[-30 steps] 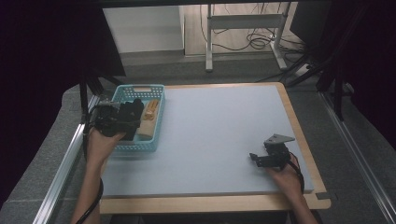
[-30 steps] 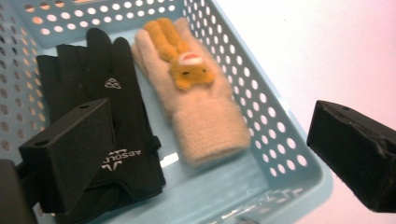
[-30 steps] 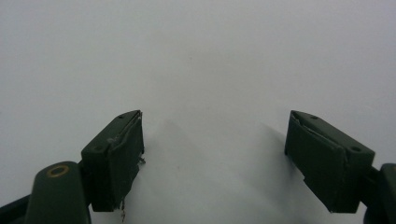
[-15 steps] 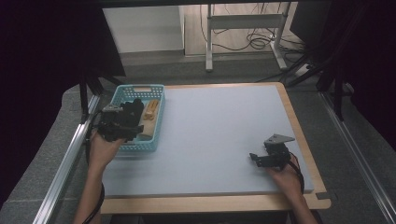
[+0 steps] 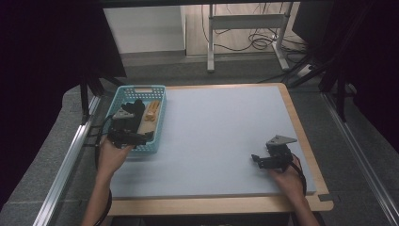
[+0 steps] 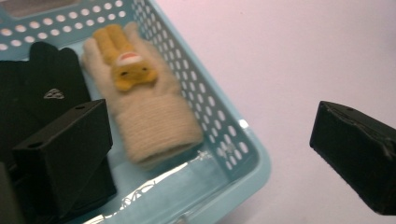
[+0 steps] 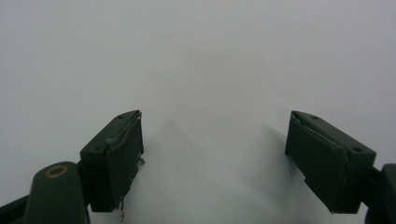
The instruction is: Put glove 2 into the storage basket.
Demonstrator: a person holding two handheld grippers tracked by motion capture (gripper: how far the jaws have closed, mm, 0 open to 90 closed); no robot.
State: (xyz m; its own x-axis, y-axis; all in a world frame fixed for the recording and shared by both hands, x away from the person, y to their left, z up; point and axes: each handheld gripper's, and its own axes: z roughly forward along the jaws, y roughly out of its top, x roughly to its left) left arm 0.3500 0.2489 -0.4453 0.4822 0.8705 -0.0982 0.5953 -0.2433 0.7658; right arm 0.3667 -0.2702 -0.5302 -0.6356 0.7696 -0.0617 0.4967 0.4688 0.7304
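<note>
High view: the left gripper (image 5: 126, 128) hangs over the near end of a light blue basket (image 5: 157, 89) that sits at the left rear of the pale blue worktop (image 5: 221, 132). Left gripper view looks down between its fingers (image 6: 70, 149), which are spread wide with nothing between them; one is inside the basket and the other is out over the worktop, so the pair straddles the basket's near corner. In the basket lies a beige knitted glove (image 6: 149, 116) with a small yellow rabbit figure (image 6: 123, 63) on its back, its ribbed cuff towards the near wall. A black glove (image 6: 42, 84) lies just beside it, touching along one edge and partly hidden by the inner finger. The right gripper (image 5: 273, 157) is well apart, held low over the near right part of the worktop. Right gripper view shows its fingers (image 7: 114, 154) spread wide over bare surface, gripping nothing.
</note>
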